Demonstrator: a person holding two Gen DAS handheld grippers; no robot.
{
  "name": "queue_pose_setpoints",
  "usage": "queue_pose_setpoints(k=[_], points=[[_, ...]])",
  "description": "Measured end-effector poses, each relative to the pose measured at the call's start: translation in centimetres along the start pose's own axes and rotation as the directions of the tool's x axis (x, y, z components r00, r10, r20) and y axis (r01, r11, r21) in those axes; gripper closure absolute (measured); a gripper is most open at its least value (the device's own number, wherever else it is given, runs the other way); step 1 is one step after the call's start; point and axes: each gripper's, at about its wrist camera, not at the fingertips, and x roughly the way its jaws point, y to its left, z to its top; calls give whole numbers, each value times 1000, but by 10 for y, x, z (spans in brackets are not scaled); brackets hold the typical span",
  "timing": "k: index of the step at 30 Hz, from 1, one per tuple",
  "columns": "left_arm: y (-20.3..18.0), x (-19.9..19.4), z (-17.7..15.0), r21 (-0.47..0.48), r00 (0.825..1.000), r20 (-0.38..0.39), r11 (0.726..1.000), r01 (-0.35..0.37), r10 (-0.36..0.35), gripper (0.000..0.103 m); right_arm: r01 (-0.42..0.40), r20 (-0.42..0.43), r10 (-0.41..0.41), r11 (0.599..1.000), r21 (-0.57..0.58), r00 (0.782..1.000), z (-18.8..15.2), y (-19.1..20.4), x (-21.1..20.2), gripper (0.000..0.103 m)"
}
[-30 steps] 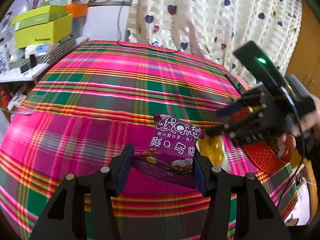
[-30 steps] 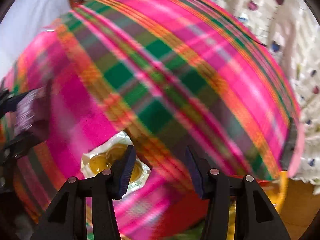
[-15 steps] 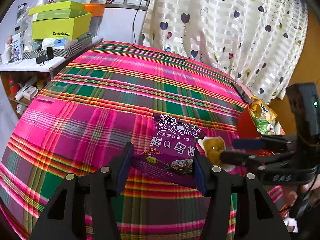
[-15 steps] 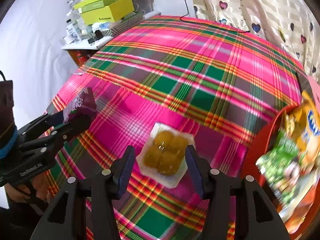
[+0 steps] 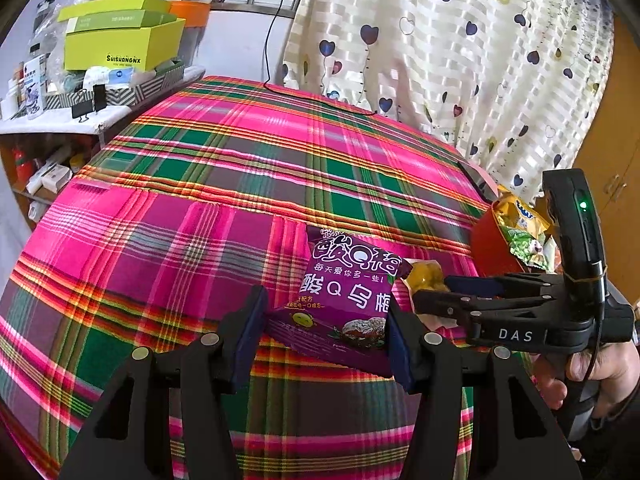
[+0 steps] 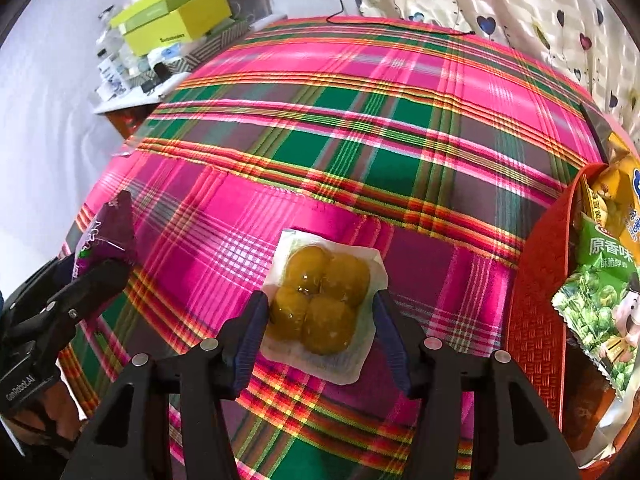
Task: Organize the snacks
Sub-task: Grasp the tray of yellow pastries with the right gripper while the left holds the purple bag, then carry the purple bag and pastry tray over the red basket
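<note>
A purple snack bag (image 5: 348, 280) stands tilted between the fingers of my left gripper (image 5: 325, 308), which is shut on its lower part and holds it above the plaid cloth. In the right wrist view the same bag (image 6: 108, 236) sticks up from that gripper (image 6: 100, 264) at the left. A clear pack of yellow round sweets (image 6: 320, 300) lies flat on the cloth. My right gripper (image 6: 320, 304) stands open around it, one finger on each side. The left wrist view shows the right gripper (image 5: 432, 292) over this pack (image 5: 426, 274).
A red basket (image 6: 536, 304) at the right holds a green snack bag (image 6: 600, 280) and a yellow one (image 6: 616, 192). Yellow-green boxes (image 5: 120, 44) crowd a side shelf at the far left. A heart-print curtain (image 5: 440, 60) hangs behind the plaid-covered table (image 5: 240, 168).
My right gripper has rolled upright and come down over the yellow pack, which now sits between its fingers. The left gripper has kept its hold on the purple bag and shifted a little.
</note>
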Motion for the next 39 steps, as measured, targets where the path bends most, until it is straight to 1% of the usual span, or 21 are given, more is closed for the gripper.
queue_pose_setpoints(k=[3,4,11,17,23,33,39], points=[[-1,2,-1,1,1000,-4,1000,6,-6,48,-6,22,7,1000,-30,1000,-1,5,-4,62],[-2,2,-1,1,1000,-5,1000,7,-7,48,-2,25,3,999,-40,1000,-1,7,-5,63],[-3,1,-2,1,1000,-4,1000,8,-8,48,-26,42,29,998,-62,999,-6,7,-9,64],[-4,0,-1,2,1000,-3,1000,10,-10,48,-30,88,36,997,-75,995,-8,8,-23,64],[-14,-8,2,7,1000,10,1000,14,-14,48,-37,133,49,995,-89,990,-14,11,-40,64],[-41,-25,7,31,999,47,999,10,-11,48,-48,235,67,995,-87,970,-23,8,-85,64],[-62,-30,11,63,998,60,998,22,-25,48,-49,294,68,996,-71,953,-31,-1,-111,64]])
